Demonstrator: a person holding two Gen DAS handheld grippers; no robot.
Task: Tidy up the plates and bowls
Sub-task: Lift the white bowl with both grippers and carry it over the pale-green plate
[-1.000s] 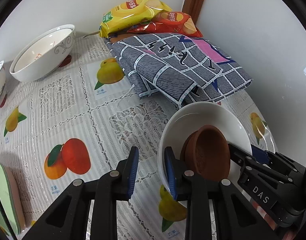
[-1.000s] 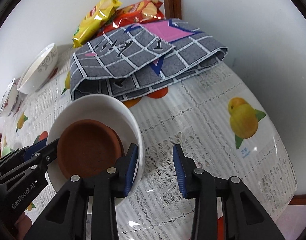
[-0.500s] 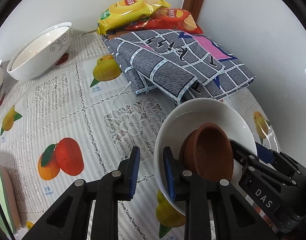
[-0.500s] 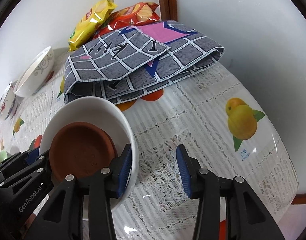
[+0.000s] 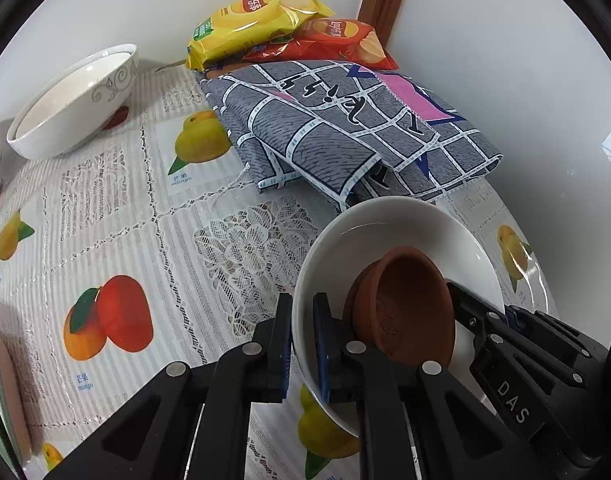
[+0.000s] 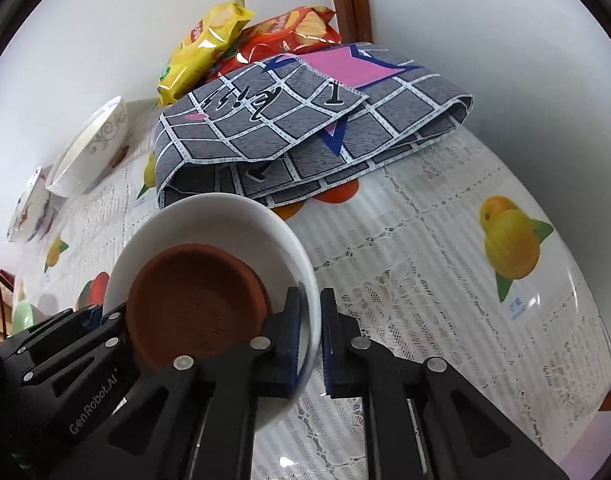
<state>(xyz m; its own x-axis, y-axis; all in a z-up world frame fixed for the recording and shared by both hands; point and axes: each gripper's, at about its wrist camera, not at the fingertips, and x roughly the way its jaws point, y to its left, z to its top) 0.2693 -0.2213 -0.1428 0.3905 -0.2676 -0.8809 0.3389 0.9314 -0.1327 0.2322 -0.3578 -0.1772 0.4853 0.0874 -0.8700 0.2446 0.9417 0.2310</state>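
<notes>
Two grippers are pinching the same white bowl (image 5: 401,232) from opposite sides. Your left gripper (image 5: 303,344) has its blue-padded fingers (image 5: 320,344) pressed together on the bowl's near-left rim, one finger outside the wall and one inside. Your right gripper (image 6: 310,332) does the same on the opposite rim, its pads clamped on the thin white wall with no gap to spare. In the left wrist view you can see the right gripper's black body at the bowl's far side, lower right.

Inside the white bowl sits a small brown clay dish (image 5: 405,308), tipped on its side in the left view and leaning against the bowl's inner wall; in the right view (image 6: 197,300) its hollow faces you.

Your bowl is just in front of a folded grey checked cloth (image 5: 345,128) on the table, which has a lace-and-fruit print cover (image 5: 117,216). Behind the cloth, against the wall, lie a yellow chip bag (image 5: 257,20) and a red chip bag (image 5: 337,40).

Further off to the left stands a larger white bowl with a grey scroll pattern (image 5: 73,100), tilted. In the right view another patterned bowl (image 6: 29,208) sits just beside it.
</notes>
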